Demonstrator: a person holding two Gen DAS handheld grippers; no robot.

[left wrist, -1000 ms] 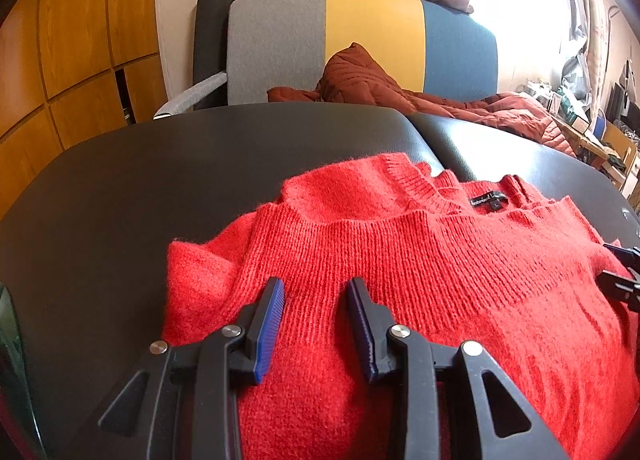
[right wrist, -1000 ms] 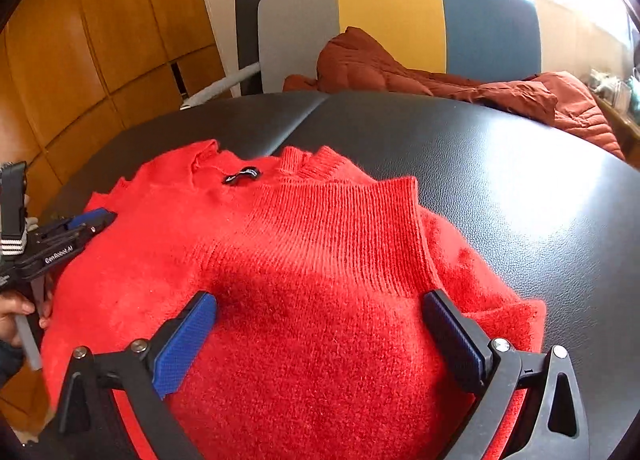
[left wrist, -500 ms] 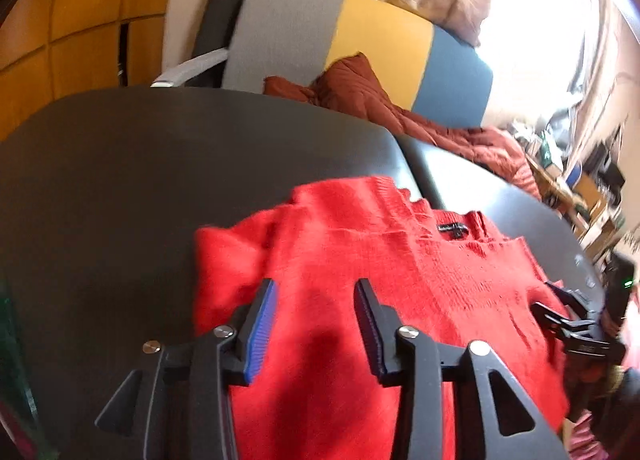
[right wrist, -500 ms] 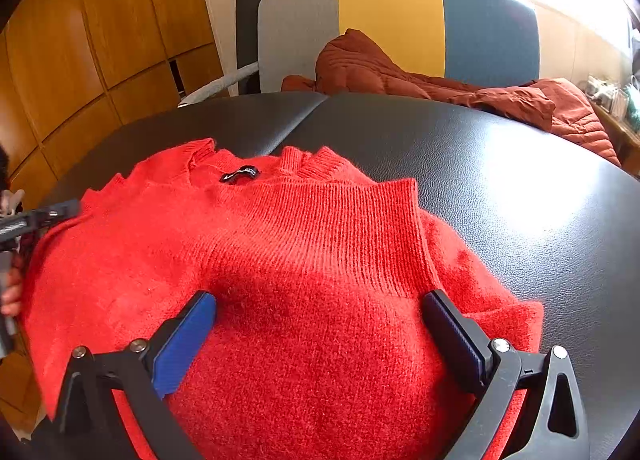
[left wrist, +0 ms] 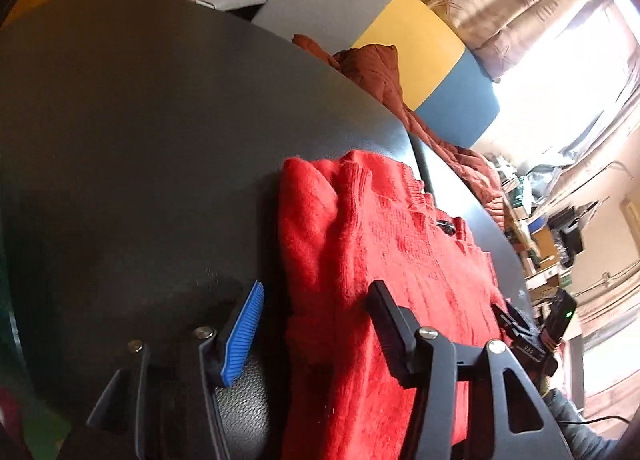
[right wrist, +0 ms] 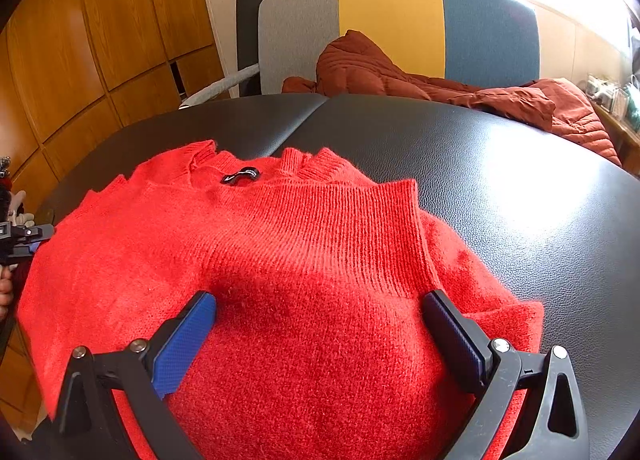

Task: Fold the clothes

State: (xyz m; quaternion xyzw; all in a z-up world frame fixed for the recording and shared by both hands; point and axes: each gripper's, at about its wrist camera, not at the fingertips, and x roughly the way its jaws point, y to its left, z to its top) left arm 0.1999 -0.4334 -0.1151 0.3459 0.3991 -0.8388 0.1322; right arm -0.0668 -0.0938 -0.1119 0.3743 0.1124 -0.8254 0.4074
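Observation:
A red knit sweater (right wrist: 304,260) lies partly folded on a black padded table (right wrist: 500,188), its neck label (right wrist: 240,175) toward the far side. My right gripper (right wrist: 318,312) is open, jaws wide, low over the sweater's near part. My left gripper (left wrist: 316,304) is open at the sweater's left edge (left wrist: 320,260), one finger over the bare table, the other over the knit. The left gripper also shows at the far left of the right wrist view (right wrist: 24,236), and the right gripper at the right of the left wrist view (left wrist: 520,328). Neither grips cloth.
A grey, yellow and blue chair (right wrist: 400,24) stands behind the table with a rust-brown quilted jacket (right wrist: 420,80) draped on it. Wooden cabinet panels (right wrist: 80,40) fill the left. Cluttered shelves (left wrist: 560,220) and a bright window lie to the right.
My left gripper has swung left and tilted, from over the sweater to its left edge, and its jaws have opened wider. My right gripper has stayed in place, open.

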